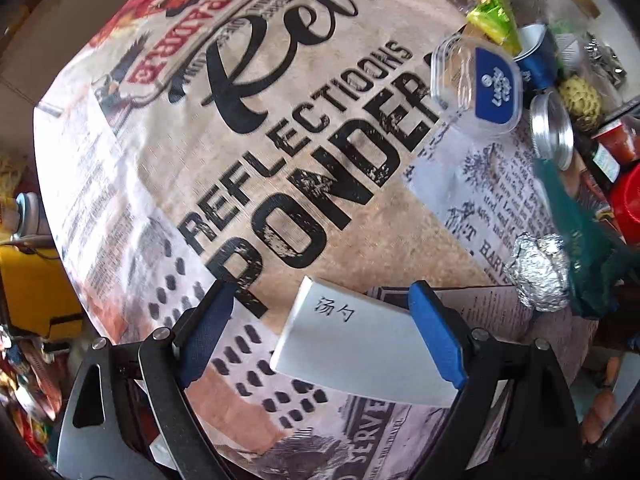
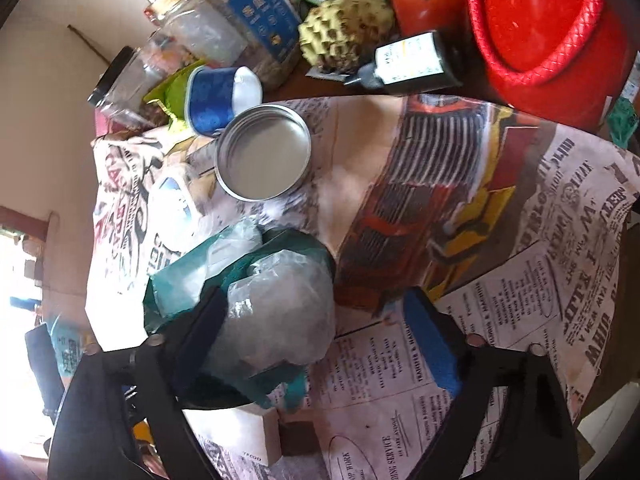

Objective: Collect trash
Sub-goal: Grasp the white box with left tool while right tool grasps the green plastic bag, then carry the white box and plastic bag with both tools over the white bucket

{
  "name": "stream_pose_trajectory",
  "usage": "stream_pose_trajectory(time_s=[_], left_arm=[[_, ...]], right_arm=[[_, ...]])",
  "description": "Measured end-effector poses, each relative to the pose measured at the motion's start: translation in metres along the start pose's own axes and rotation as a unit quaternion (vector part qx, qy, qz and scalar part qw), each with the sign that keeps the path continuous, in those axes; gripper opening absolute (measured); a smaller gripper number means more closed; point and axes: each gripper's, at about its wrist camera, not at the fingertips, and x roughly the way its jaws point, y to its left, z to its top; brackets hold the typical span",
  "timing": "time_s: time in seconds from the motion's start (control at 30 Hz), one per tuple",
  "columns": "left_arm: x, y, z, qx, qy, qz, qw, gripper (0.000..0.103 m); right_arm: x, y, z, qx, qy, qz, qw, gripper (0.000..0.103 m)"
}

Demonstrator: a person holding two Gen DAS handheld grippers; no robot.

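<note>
Trash lies scattered over the printed tablecloth (image 1: pixel 280 128), and the nearest piece to the left gripper (image 1: pixel 320 332) is a white paper sleeve (image 1: pixel 360 344) with black characters on it, lying flat on the cloth between the spread blue pads. The jaws stand wide and released; the right pad looks close to the sleeve's edge, but no pinch is visible. To take it well, I judge the fingers should settle down to the cloth and close across the sleeve's short width, since flat stiff paper slips if caught only by a corner. Just to the right of the sleeve sits a crumpled foil ball (image 1: pixel 538 276), shiny and creased, beside a dark green bag (image 1: pixel 592 256).

The right gripper (image 2: pixel 320 344) hovers over that same green bag (image 2: pixel 192 280), whose mouth holds pale, crinkled clear plastic (image 2: pixel 280 304). Its jaws are apart too, with the plastic lump just against the left pad and nothing clamped. Beyond the bag, away from the sleeve, stand a shallow round metal tin (image 2: pixel 264 158), smooth and empty, and a blue paper cup (image 2: pixel 212 100) on its side. A clear lidded tub with a blue label (image 1: pixel 480 84) lies further up the cloth.
</note>
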Motion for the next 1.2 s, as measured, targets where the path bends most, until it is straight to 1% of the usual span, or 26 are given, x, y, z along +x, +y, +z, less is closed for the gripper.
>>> stream_pose_trajectory(time_s=[0.03,0.07,0.1,0.13,0.2,0.23,0.3,0.33,0.4,0.43,0.47,0.5,0.53,0.57,0.6,0.63,0.7,0.73,0.77,0.83,0.87,0.97,1.03,1.1,1.2], left_arm=[[-0.003,0.001,-0.003,0.013,-0.009,0.007,0.9999,0.089],[-0.005,0.003,-0.005,0.029,-0.011,0.010,0.9995,0.089],[-0.006,0.002,-0.005,0.044,-0.008,0.002,0.9990,0.089],[-0.005,0.001,0.001,0.059,-0.007,-0.010,0.9982,0.089],[-0.008,-0.008,0.001,0.093,-0.010,-0.028,0.9952,0.089],[-0.011,-0.012,0.001,0.113,-0.013,-0.032,0.9930,0.089],[-0.021,-0.021,-0.002,0.152,-0.021,-0.038,0.9874,0.089],[-0.023,-0.028,0.001,0.163,-0.023,-0.043,0.9853,0.089],[-0.030,-0.037,-0.002,0.197,-0.023,-0.066,0.9779,0.089],[-0.036,-0.047,-0.007,0.213,-0.022,-0.069,0.9744,0.089],[-0.034,-0.061,-0.008,0.236,-0.023,-0.067,0.9692,0.089],[-0.034,-0.067,-0.012,0.260,-0.025,-0.067,0.9629,0.089],[-0.033,-0.074,-0.014,0.280,-0.026,-0.069,0.9571,0.089],[-0.024,-0.084,-0.016,0.304,-0.027,-0.071,0.9496,0.089],[-0.012,-0.082,-0.010,0.327,-0.026,-0.074,0.9419,0.089],[-0.008,-0.091,-0.014,0.355,-0.022,-0.078,0.9315,0.089],[0.002,-0.108,-0.013,0.383,-0.017,-0.083,0.9198,0.089],[0.009,-0.113,-0.016,0.397,-0.005,-0.087,0.9136,0.089],[0.013,-0.115,-0.017,0.402,0.006,-0.092,0.9110,0.090],[0.014,-0.115,-0.018,0.401,0.016,-0.115,0.9088,0.090],[0.015,-0.114,-0.021,0.403,0.024,-0.116,0.9075,0.090],[0.016,-0.111,-0.030,0.403,0.036,-0.116,0.9070,0.090],[0.015,-0.102,-0.037,0.403,0.041,-0.112,0.9074,0.090],[0.016,-0.097,-0.042,0.407,0.044,-0.098,0.9071,0.090],[0.016,-0.095,-0.051,0.419,0.035,-0.074,0.9042,0.090]], right_arm=[[0.000,0.001,0.000,-0.002,-0.001,-0.002,1.000,0.080],[0.000,0.002,-0.001,-0.005,-0.001,-0.001,1.000,0.074],[0.000,0.003,-0.001,-0.008,0.001,0.004,1.000,0.067],[0.001,0.006,-0.002,-0.010,0.002,0.009,1.000,0.063],[0.000,0.008,-0.004,-0.012,0.003,0.027,1.000,0.044],[0.000,0.011,-0.006,-0.013,0.002,0.031,0.999,0.038],[-0.001,0.016,-0.007,-0.019,-0.002,0.025,0.999,0.026],[-0.003,0.020,-0.008,-0.024,-0.008,0.022,0.999,0.024],[-0.012,0.024,-0.010,-0.029,-0.026,0.021,0.999,0.020],[-0.017,0.026,-0.011,-0.030,-0.035,0.018,0.999,0.019],[-0.024,0.027,-0.011,-0.032,-0.047,0.015,0.998,0.018],[-0.032,0.028,-0.012,-0.031,-0.060,0.010,0.998,0.013],[-0.039,0.028,-0.013,-0.031,-0.070,0.007,0.997,0.012],[-0.049,0.026,-0.015,-0.027,-0.084,0.002,0.996,0.012],[-0.058,0.023,-0.017,-0.023,-0.094,-0.003,0.995,0.012],[-0.064,0.022,-0.020,-0.020,-0.102,-0.007,0.995,0.012],[-0.080,0.015,-0.027,-0.009,-0.120,-0.017,0.993,0.011],[-0.085,0.012,-0.031,-0.003,-0.125,-0.020,0.992,0.011],[-0.094,0.007,-0.037,0.006,-0.133,-0.025,0.991,0.011],[-0.104,0.000,-0.045,0.017,-0.140,-0.031,0.990,0.011],[-0.108,0.000,-0.049,0.021,-0.142,-0.033,0.989,0.011],[-0.118,-0.009,-0.060,0.036,-0.147,-0.040,0.988,0.011],[-0.124,-0.015,-0.066,0.042,-0.148,-0.041,0.987,0.011],[-0.127,-0.015,-0.071,0.043,-0.149,-0.042,0.987,0.011],[-0.129,-0.013,-0.076,0.038,-0.150,-0.040,0.987,0.011]])
